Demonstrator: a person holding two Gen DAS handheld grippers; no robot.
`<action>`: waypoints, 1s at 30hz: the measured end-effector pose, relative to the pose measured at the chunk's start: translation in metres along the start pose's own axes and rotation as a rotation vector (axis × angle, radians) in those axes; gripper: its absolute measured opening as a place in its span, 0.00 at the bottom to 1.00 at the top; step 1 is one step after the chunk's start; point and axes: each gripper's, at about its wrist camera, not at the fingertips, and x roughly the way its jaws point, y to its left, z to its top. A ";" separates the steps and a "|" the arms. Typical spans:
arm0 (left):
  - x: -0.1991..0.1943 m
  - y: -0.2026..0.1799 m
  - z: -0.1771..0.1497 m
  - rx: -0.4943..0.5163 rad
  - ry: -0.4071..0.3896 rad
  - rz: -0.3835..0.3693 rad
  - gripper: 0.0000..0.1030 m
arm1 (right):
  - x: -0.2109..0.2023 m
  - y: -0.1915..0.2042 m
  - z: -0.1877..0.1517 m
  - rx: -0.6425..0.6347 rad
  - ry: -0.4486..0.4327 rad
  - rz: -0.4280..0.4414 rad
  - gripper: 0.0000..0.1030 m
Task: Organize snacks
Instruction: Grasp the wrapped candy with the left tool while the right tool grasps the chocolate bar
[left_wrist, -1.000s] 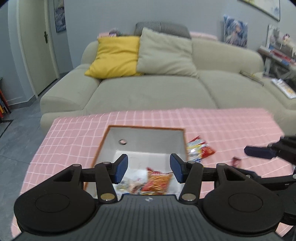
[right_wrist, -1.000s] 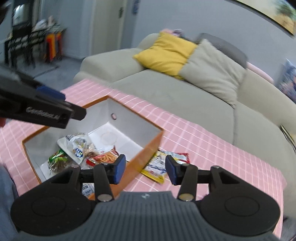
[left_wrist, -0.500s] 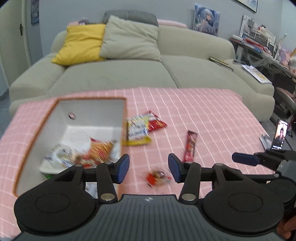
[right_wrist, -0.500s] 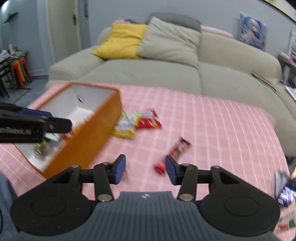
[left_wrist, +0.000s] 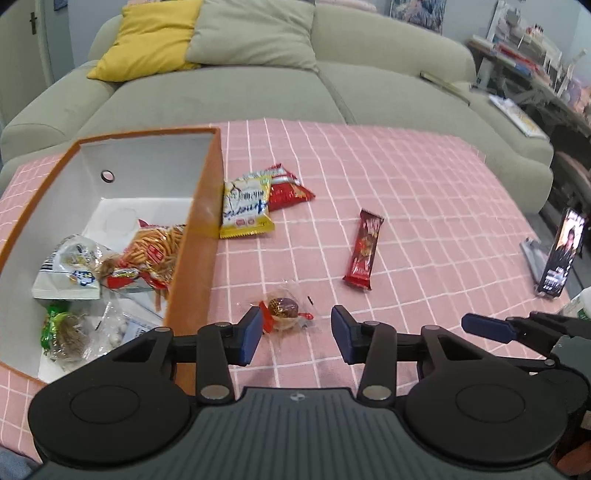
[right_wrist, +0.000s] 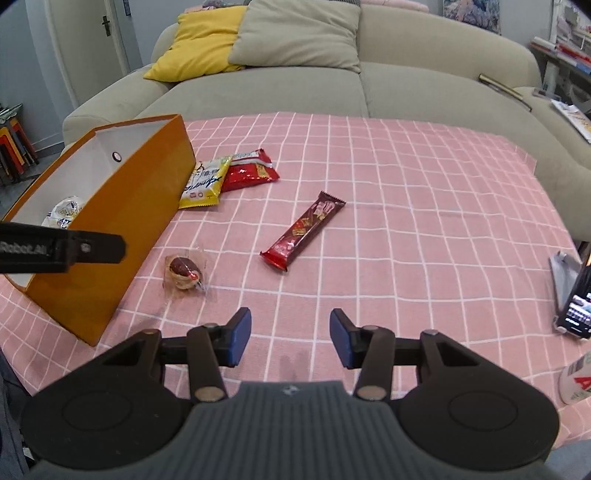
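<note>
My left gripper (left_wrist: 295, 334) hangs over the small clear-wrapped round pastry with a dark brown top (left_wrist: 282, 310), which lies on the pink checked tablecloth (left_wrist: 406, 206) just beside the long outer wall of the open orange cardboard box with a white inside (left_wrist: 192, 258). The pastry sits slightly left of centre between my blue pads, close under the left one; my jaws have just been closing, but they stand apart and neither pad presses the wrapper yet. It is a squat, roundish lump in loose crinkled film with a red tab, with no real long axis, so any closing line should do.

My right gripper (right_wrist: 290, 341) is parted and empty, aimed at bare cloth. The pastry (right_wrist: 183, 275) lies up and to its left, toward the box (right_wrist: 122, 221), so my left is plainly the nearer hand. Farther from the box lies the long red foil snack bar (right_wrist: 303, 234), slanting away from it. Against the box's far end rest a yellow flat packet (right_wrist: 203, 182) and a red flat packet (right_wrist: 249, 171), overlapping. Several snacks already lie inside the box.
</note>
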 end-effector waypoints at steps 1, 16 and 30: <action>0.005 -0.001 0.001 -0.007 0.014 0.009 0.49 | 0.001 0.000 0.000 -0.004 0.001 0.002 0.44; 0.074 -0.003 0.013 -0.186 0.118 0.139 0.49 | 0.036 -0.016 0.017 0.040 0.018 -0.049 0.44; 0.107 0.007 0.022 -0.224 0.185 0.116 0.49 | 0.101 -0.019 0.053 0.118 -0.021 -0.060 0.44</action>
